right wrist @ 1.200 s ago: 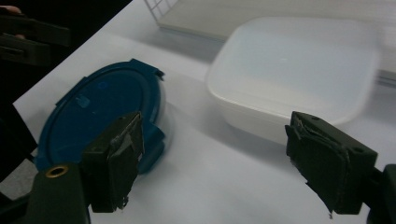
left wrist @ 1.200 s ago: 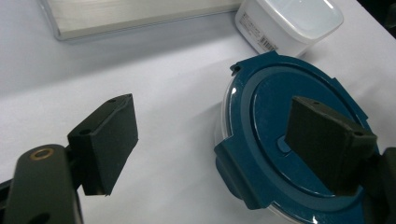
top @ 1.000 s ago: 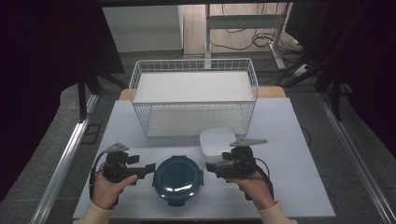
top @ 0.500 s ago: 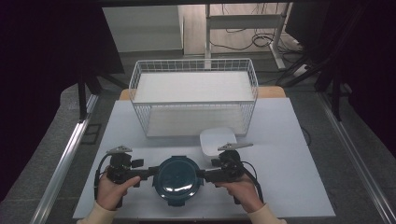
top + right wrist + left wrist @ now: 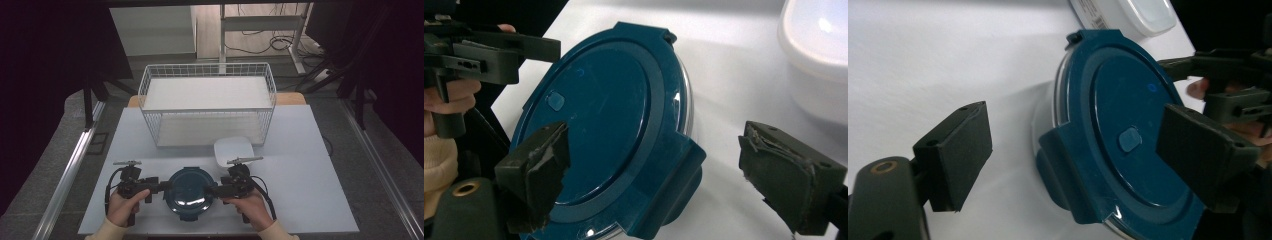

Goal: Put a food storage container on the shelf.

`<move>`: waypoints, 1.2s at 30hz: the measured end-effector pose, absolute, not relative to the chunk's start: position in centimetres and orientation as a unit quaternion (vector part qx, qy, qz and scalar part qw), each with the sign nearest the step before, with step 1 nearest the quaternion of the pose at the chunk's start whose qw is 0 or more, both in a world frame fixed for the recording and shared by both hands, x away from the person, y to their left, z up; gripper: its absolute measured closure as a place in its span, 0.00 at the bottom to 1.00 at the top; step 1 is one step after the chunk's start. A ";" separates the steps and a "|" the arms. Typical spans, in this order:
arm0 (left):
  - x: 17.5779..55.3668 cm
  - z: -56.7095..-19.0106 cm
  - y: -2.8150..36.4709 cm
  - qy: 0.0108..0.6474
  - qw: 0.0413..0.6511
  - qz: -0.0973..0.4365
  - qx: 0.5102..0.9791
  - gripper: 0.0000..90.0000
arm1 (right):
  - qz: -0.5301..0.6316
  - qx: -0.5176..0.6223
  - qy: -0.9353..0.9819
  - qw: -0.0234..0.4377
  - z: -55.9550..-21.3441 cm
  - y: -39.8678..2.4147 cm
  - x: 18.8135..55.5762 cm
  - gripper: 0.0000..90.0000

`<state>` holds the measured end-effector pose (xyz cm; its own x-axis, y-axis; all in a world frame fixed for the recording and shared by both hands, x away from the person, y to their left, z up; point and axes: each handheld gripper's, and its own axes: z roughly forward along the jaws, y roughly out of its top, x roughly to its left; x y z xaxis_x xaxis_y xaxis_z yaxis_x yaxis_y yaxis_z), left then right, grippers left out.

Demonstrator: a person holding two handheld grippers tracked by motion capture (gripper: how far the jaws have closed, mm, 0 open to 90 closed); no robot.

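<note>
A round clear container with a dark blue clip-on lid (image 5: 189, 192) sits on the white table near the front edge. My left gripper (image 5: 162, 186) points at its left side. In the left gripper view its jaws stand open around one lid latch (image 5: 1068, 185) without touching it. My right gripper (image 5: 212, 190) faces the container's right side. Its jaws have just been opening. They stand wide around the opposite latch (image 5: 679, 185), and the pads (image 5: 536, 170) do not press on it.
A white lidded container (image 5: 233, 151) stands just behind the right gripper. Farther back is a white wire basket (image 5: 207, 102). The table edge (image 5: 220, 232) runs close under both hands.
Both hands have sunk and drawn a little toward the front edge, bringing each gripper level with the blue lid's sides. The right gripper has left the white container's side.
</note>
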<state>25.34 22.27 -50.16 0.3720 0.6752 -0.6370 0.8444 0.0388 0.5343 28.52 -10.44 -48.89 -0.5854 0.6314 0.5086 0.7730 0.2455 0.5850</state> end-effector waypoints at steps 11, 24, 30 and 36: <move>25.5 -51.9 21.7 0.562 0.461 -0.143 0.672 0.14 | -0.418 -0.476 -0.764 0.123 -50.3 -9.8 28.3 0.12; 24.8 -53.0 21.0 0.557 0.462 -0.198 0.661 0.29 | -0.413 -0.496 -0.744 0.173 -51.7 -9.1 27.8 0.16; 24.6 -52.7 21.0 0.573 0.461 -0.192 0.650 0.33 | -0.418 -0.509 -0.736 0.158 -51.1 -9.4 27.6 0.27; 24.4 -52.3 21.0 0.578 0.464 -0.183 0.647 0.37 | -0.425 -0.516 -0.724 0.170 -51.2 -10.0 27.8 0.32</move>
